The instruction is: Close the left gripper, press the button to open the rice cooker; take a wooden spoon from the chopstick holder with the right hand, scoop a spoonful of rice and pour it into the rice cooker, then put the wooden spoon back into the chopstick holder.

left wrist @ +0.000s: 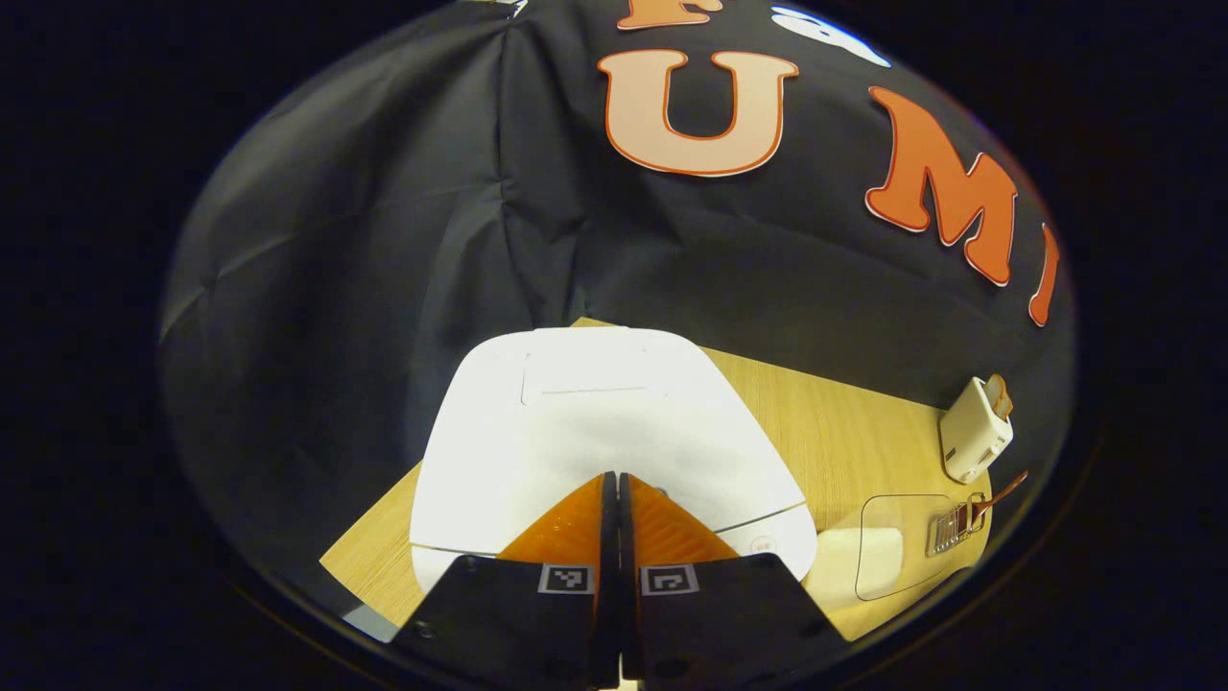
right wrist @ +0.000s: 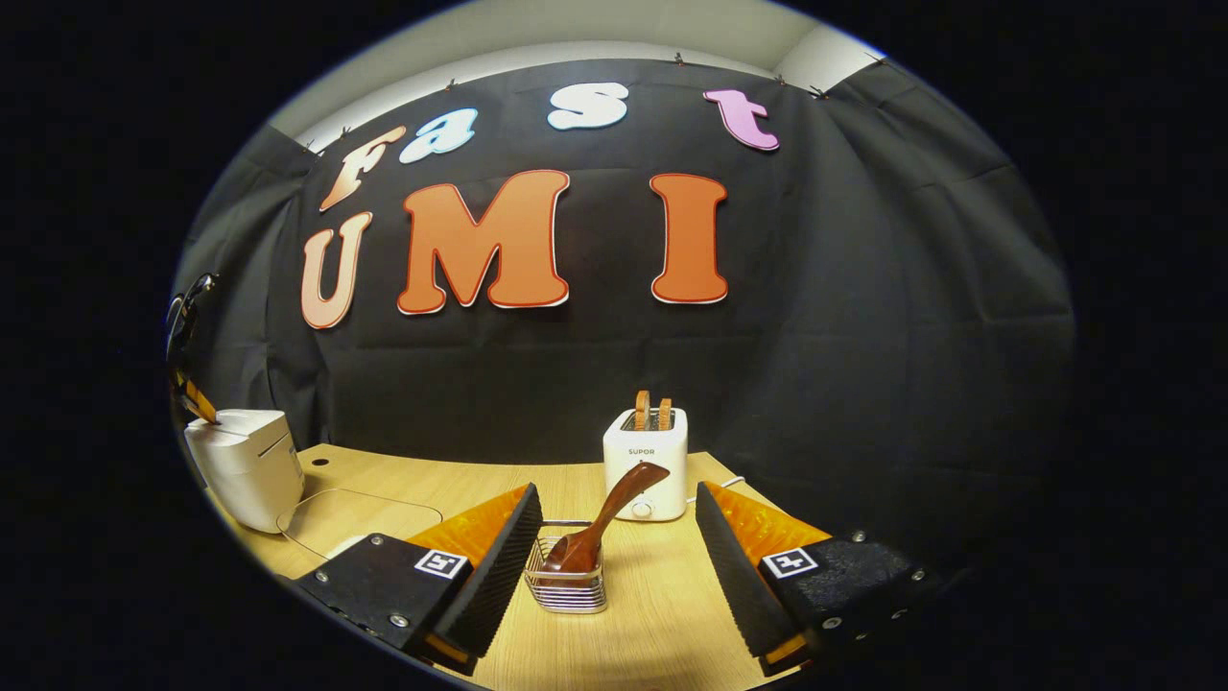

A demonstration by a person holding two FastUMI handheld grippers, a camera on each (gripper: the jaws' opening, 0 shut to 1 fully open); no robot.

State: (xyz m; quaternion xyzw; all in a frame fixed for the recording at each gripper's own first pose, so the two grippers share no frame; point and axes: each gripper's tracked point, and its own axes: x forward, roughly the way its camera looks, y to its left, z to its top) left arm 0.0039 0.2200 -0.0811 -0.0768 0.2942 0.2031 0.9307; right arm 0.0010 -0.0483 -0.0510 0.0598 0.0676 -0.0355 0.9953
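In the left gripper view, the left gripper (left wrist: 611, 480) was closed, its fingers pressed together with nothing between them, tips over the front of the white rice cooker's (left wrist: 595, 422) closed lid. The cooker sat on the wooden table (left wrist: 844, 441). In the right gripper view, the right gripper (right wrist: 614, 537) was wide open and empty. The wire chopstick holder (right wrist: 566, 576) stood on the table between its fingers, apart from both, with the wooden spoon (right wrist: 604, 523) leaning inside, handle toward the toaster (right wrist: 645, 465) behind
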